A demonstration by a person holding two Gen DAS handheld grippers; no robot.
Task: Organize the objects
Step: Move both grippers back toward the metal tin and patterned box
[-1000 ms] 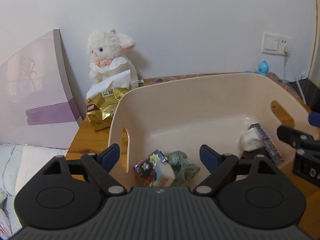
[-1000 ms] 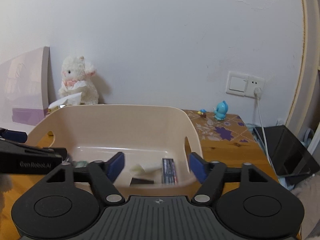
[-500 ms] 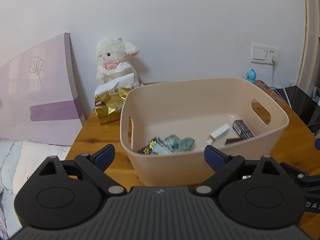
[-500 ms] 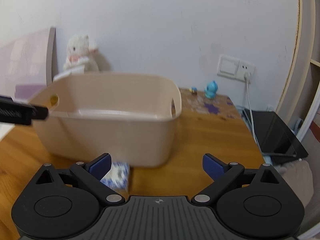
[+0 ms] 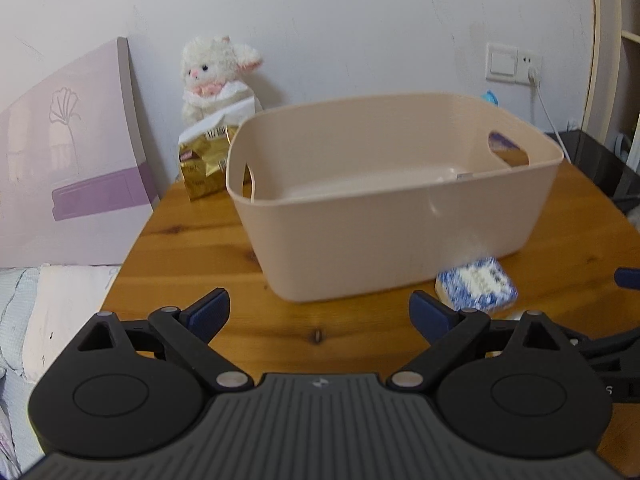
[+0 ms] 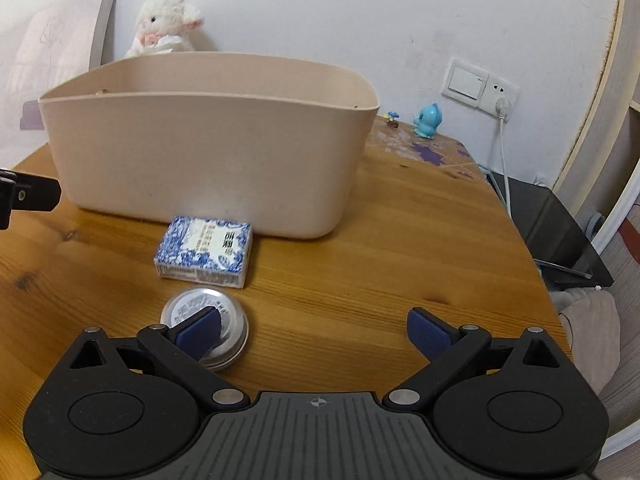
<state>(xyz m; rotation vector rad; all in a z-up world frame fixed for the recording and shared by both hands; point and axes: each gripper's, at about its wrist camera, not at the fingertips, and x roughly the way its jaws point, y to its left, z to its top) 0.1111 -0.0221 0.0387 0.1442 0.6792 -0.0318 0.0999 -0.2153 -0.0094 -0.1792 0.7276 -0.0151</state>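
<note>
both grippers spread wide, empty, over the table [image 6: 360, 240].
round tin [image 6: 204, 328] under the right gripper [image 6: 314, 330] left fingertip (patterned box [image 6: 204, 252] just beyond); left gripper [image 5: 320, 312] bare.

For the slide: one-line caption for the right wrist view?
Open right gripper above wooden table, near a round tin and blue-and-white box before the beige bin.

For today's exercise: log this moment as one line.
left gripper: open, empty | right gripper: open, empty | blue-and-white patterned box, round silver tin: on table outside beige plastic bin
</note>
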